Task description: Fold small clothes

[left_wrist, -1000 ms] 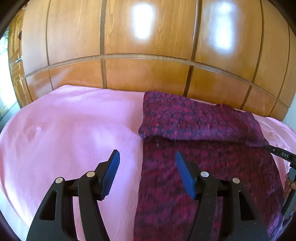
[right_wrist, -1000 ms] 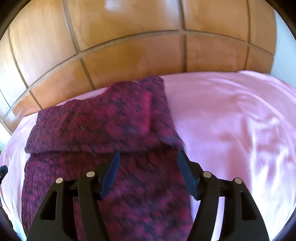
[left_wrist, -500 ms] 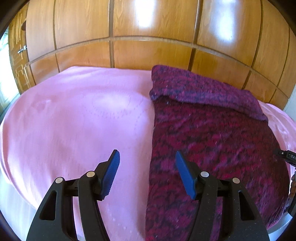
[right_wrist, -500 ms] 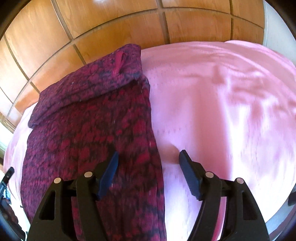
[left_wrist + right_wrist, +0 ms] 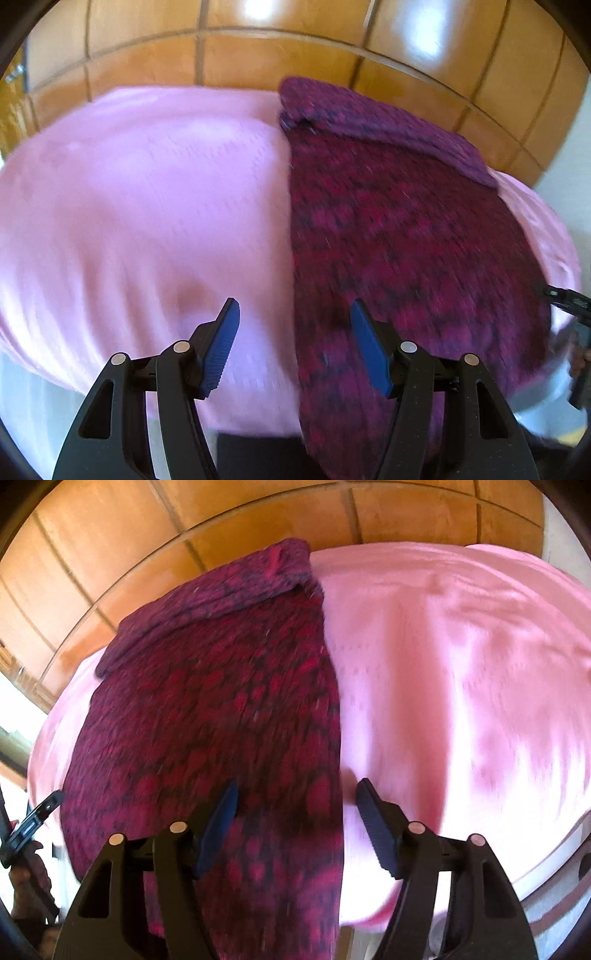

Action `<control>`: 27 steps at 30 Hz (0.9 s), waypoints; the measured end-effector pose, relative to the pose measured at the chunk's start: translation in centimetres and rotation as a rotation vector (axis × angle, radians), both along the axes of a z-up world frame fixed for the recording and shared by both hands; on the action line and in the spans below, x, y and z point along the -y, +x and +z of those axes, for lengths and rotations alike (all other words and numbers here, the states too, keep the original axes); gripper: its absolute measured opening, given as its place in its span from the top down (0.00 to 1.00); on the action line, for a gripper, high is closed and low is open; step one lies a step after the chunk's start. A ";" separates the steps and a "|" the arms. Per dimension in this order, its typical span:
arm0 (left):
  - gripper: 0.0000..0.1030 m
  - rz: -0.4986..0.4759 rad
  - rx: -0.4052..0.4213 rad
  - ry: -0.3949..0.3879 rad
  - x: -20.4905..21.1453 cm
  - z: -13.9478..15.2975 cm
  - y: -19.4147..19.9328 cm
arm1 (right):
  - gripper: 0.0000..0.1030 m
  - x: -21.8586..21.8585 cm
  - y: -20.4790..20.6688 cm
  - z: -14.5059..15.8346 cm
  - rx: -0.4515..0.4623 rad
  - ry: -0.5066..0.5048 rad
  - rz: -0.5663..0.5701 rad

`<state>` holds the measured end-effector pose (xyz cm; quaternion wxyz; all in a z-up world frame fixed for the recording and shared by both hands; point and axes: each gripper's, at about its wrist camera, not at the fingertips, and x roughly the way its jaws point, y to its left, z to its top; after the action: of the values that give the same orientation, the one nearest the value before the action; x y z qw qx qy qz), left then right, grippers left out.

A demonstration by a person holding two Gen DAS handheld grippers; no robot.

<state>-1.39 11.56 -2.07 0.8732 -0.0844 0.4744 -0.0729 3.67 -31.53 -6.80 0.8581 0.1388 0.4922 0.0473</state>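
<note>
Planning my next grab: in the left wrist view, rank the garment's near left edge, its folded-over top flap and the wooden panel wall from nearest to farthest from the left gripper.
1. Garment's near left edge, between the open left gripper fingers.
2. Folded-over top flap, far end, right of centre.
3. Wooden panel wall, behind the bed.

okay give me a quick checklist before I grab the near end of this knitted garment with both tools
1. Left tool open: ok, nothing between its fingers.
2. Right tool open: ok, holding nothing.
3. Knitted garment lies flat on the pink bedcover: ok.
4. Far end already folded over: ok.
5. Each tool straddles a side edge of the garment: ok, left edge for the left tool, right edge for the right.
6. Near hem position: cannot tell, it runs out of view behind the tools and the frames are blurred.
</note>
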 end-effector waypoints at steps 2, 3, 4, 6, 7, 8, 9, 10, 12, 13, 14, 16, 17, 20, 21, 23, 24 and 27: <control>0.40 -0.059 -0.048 -0.059 -0.1 -0.6 -0.7 | 0.50 -0.1 -1.2 -0.3 -0.032 0.022 0.028; 0.44 -0.087 -0.065 -0.080 0.0 -0.9 -1.1 | 0.54 -0.3 -1.7 -0.5 -0.048 0.025 0.042; 0.51 -0.119 -0.079 -0.098 0.2 -1.1 -1.5 | 0.56 -0.5 -2.5 -0.8 -0.071 0.027 0.064; 0.64 -0.163 -0.103 -0.122 0.6 -1.5 -1.9 | 0.59 -0.8 -2.9 -1.3 -0.098 0.033 0.089; 0.73 -0.171 -0.104 -0.122 0.8 -1.5 -2.0 | 0.63 -1.0 -3.0 -1.6 -0.115 0.032 0.108; 0.79 -0.181 -0.100 -0.125 0.8 -1.5 -2.1 | 0.66 -1.2 -3.2 -1.7 -0.122 0.032 0.119; 0.84 -0.189 -0.095 -0.134 0.7 -1.3 -2.1 | 0.74 -1.3 -3.2 -1.5 -0.124 0.041 0.127; 0.87 -0.193 -0.091 -0.149 0.5 -0.9 -2.1 | 0.80 -1.4 -3.3 -0.7 -0.111 0.074 0.146; 0.89 -0.194 -0.074 -0.226 -0.2 0.3 -1.8 | 0.82 -1.7 -3.2 1.1 -0.065 0.124 0.179; 0.90 -0.193 -0.060 -0.252 -0.6 0.9 -1.7 | 0.83 -1.9 -3.1 2.3 -0.029 0.164 0.198; 0.90 -0.193 -0.041 -0.286 -0.9 1.8 -1.7 | 0.83 -2.0 -2.9 3.5 0.006 0.198 0.206; 0.92 -0.183 0.012 -0.377 -1.6 3.6 -0.9 | 0.83 -2.1 -2.0 5.3 0.070 0.259 0.210; 0.92 -0.180 0.026 -0.403 -1.8 4.1 -0.5 | 0.83 -2.1 -1.3 6.1 0.099 0.285 0.209; 0.92 -0.153 0.061 -0.491 -2.1 5.2 2.3 | 0.84 -2.0 1.5 6.9 0.141 0.329 0.175; 0.93 -0.145 0.064 -0.505 -2.1 5.2 3.1 | 0.84 -2.0 2.2 6.9 0.147 0.330 0.155; 0.93 -0.116 0.065 -0.526 -1.9 5.1 5.7 | 0.84 -1.5 4.6 6.5 0.146 0.334 0.096; 0.93 -0.101 0.059 -0.538 -2.0 4.9 6.8 | 0.85 -1.0 5.6 6.3 0.145 0.338 0.071; 0.93 -0.033 0.023 -0.568 -2.0 3.8 10.8 | 0.85 0.3 8.4 5.5 0.127 0.348 -0.007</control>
<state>9.39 13.59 1.71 0.8185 -0.3173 0.4265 -0.2179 12.05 -31.83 -1.27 0.8506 0.2835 0.4210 0.1375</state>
